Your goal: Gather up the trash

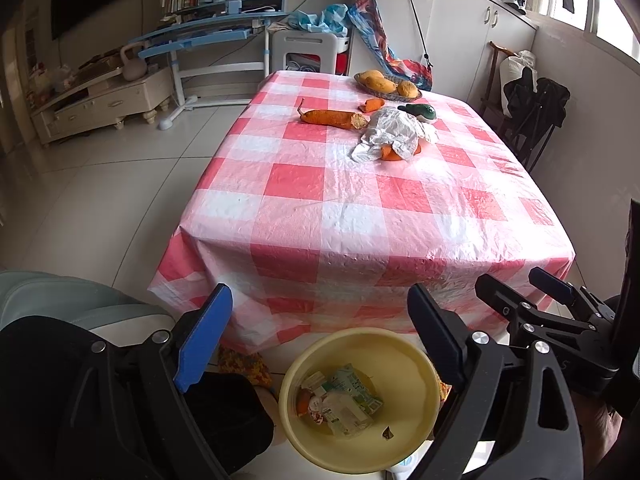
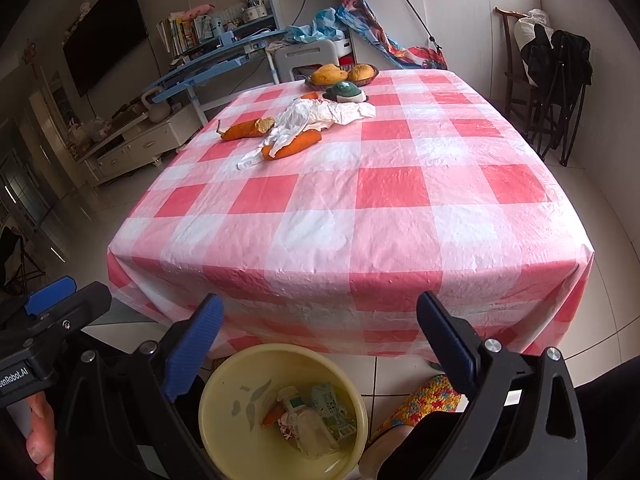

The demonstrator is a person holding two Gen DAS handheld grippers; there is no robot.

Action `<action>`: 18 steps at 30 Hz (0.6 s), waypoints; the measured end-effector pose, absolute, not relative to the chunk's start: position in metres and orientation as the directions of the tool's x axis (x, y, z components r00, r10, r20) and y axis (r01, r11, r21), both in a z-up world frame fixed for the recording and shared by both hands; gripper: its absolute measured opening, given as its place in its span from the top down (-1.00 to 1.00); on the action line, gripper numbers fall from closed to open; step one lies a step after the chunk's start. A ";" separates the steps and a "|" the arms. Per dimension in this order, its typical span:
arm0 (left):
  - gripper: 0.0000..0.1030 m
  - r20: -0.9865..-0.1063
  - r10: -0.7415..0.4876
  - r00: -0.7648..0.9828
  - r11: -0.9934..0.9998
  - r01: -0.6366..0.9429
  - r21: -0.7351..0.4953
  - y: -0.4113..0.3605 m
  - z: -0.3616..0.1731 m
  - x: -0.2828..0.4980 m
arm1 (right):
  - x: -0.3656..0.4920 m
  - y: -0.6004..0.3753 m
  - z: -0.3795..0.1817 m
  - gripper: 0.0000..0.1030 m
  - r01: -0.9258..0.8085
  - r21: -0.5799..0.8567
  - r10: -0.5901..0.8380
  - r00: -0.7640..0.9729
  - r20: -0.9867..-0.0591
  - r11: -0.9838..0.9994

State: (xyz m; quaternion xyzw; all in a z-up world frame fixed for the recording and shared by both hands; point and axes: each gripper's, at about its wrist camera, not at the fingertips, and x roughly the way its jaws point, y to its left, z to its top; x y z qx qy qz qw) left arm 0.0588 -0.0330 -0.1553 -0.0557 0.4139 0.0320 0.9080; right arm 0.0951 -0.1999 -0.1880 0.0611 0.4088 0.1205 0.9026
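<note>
Left wrist view is showing the left claw (image 1: 320, 344) gaping empty, hanging over the bin (image 1: 416, 364) below. The right claw (image 2: 320, 344) is gaping empty too, just beside it. Ahead, far across the counter (image 2: 400, 216), the wrapper (image 2: 316, 116) is lying, stretching crosswise, slightly left of the right claw.

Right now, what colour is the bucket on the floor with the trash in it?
The bucket is pale yellow. It shows best in the right wrist view.
</note>
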 end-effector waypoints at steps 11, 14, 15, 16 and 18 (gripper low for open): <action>-0.67 -0.760 0.016 0.650 0.991 -0.110 -0.073 -0.031 -0.158 0.060 | 0.096 -0.200 -0.191 -0.82 -0.163 0.209 0.265 0.630 -0.730 0.964; -0.67 -0.760 0.016 0.650 0.991 -0.110 -0.073 -0.031 -0.158 0.060 | 0.096 -0.199 -0.191 -0.82 -0.163 0.209 0.265 0.628 -0.731 0.964; -0.67 -0.760 0.016 0.649 0.991 -0.110 -0.073 -0.031 -0.158 0.060 | 0.096 -0.199 -0.191 -0.82 -0.163 0.208 0.264 0.629 -0.731 0.964; -0.67 -0.760 0.015 0.650 0.991 -0.109 -0.074 -0.031 -0.158 0.060 | 0.096 -0.199 -0.191 -0.82 -0.163 0.209 0.264 0.629 -0.731 0.964; -0.67 -0.760 0.015 0.650 0.991 -0.110 -0.074 -0.031 -0.158 0.060 | 0.096 -0.199 -0.191 -0.82 -0.163 0.209 0.264 0.628 -0.732 0.964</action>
